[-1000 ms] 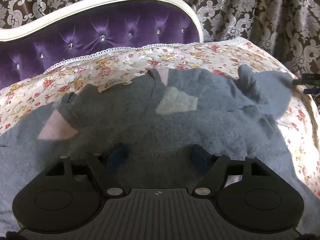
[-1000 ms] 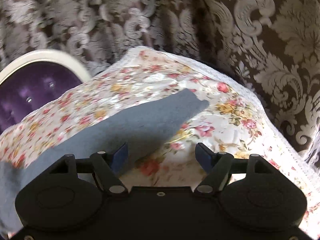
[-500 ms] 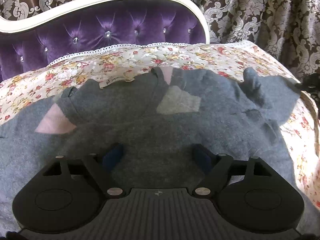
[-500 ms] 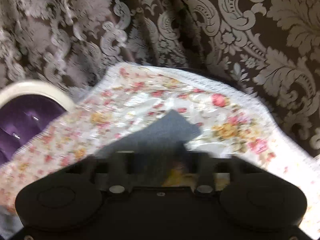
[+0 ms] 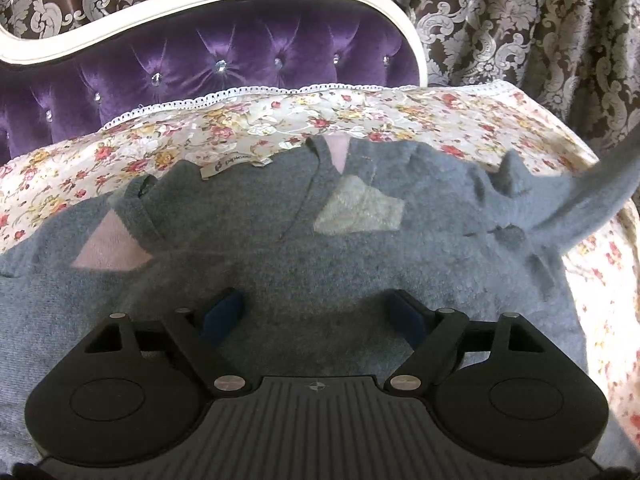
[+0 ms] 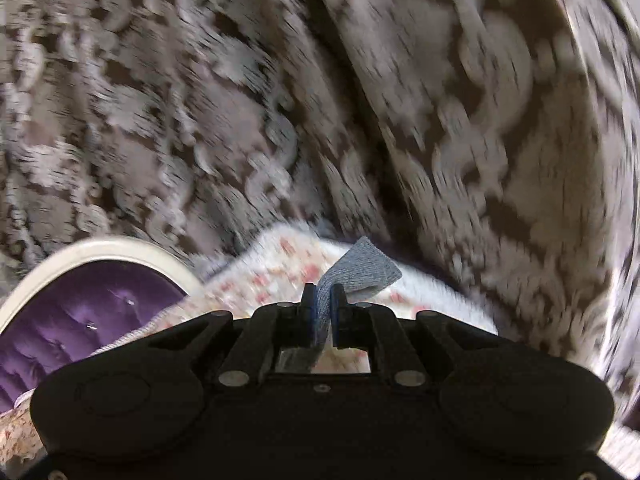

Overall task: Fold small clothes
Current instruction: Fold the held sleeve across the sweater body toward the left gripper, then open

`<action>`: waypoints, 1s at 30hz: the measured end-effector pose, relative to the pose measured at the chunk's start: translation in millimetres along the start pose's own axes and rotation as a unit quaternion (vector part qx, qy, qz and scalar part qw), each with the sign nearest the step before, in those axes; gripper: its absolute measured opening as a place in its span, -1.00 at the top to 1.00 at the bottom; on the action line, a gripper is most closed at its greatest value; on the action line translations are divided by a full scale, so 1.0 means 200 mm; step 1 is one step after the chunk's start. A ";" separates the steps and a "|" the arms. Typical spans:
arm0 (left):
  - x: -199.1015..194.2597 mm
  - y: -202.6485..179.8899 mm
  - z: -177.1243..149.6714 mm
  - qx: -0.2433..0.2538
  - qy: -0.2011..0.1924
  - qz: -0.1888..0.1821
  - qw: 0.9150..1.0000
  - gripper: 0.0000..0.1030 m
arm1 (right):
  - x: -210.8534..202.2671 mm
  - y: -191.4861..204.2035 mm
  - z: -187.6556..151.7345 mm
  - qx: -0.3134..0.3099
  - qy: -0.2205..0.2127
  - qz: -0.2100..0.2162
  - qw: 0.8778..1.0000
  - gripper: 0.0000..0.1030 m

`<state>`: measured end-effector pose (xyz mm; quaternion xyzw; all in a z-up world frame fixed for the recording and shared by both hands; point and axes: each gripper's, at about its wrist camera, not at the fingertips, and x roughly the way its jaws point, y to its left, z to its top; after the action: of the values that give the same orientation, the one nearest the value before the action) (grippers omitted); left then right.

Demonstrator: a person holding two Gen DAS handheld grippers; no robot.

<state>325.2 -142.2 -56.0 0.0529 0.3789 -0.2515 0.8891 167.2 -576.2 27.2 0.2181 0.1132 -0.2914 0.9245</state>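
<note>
A small grey fleece top (image 5: pixel 320 264) with pink and pale triangular patches lies spread on the floral bed cover (image 5: pixel 360 116). My left gripper (image 5: pixel 316 316) rests low over the middle of it, its blue pads wide apart with only flat fabric between them. The top's right sleeve (image 5: pixel 592 196) is pulled up off the bed toward the upper right. In the right wrist view my right gripper (image 6: pixel 323 304) is shut on the grey sleeve cuff (image 6: pixel 360 270), which sticks out past the fingertips, lifted above the bed.
A purple tufted headboard (image 5: pixel 208 64) with a white frame stands behind the bed. Brown damask curtains (image 5: pixel 520 20) hang behind it and to the right. The bed's lace-trimmed edge (image 6: pixel 440 292) falls away on the right.
My right gripper closed on the sleeve end and rose, lifting the sleeve off the floral cover. The left gripper stayed put over the top's middle.
</note>
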 end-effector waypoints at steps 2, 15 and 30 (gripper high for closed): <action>-0.03 0.03 0.03 -0.022 0.003 -0.012 1.000 -0.56 | -0.07 0.10 0.05 -0.026 -0.014 0.016 0.999 0.74; -0.52 0.46 0.03 -0.147 -0.051 -0.066 0.986 -0.62 | -0.55 1.24 -0.06 -0.194 0.002 0.271 0.943 0.74; -0.77 0.96 -0.36 -0.250 -0.056 -0.040 0.966 -0.65 | -0.52 2.09 -1.35 -0.296 0.182 0.381 0.857 0.68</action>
<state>281.2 108.0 -18.0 -0.2002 0.3814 -0.1868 0.8830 307.6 -91.5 -33.3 0.0095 0.2682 0.1755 0.9472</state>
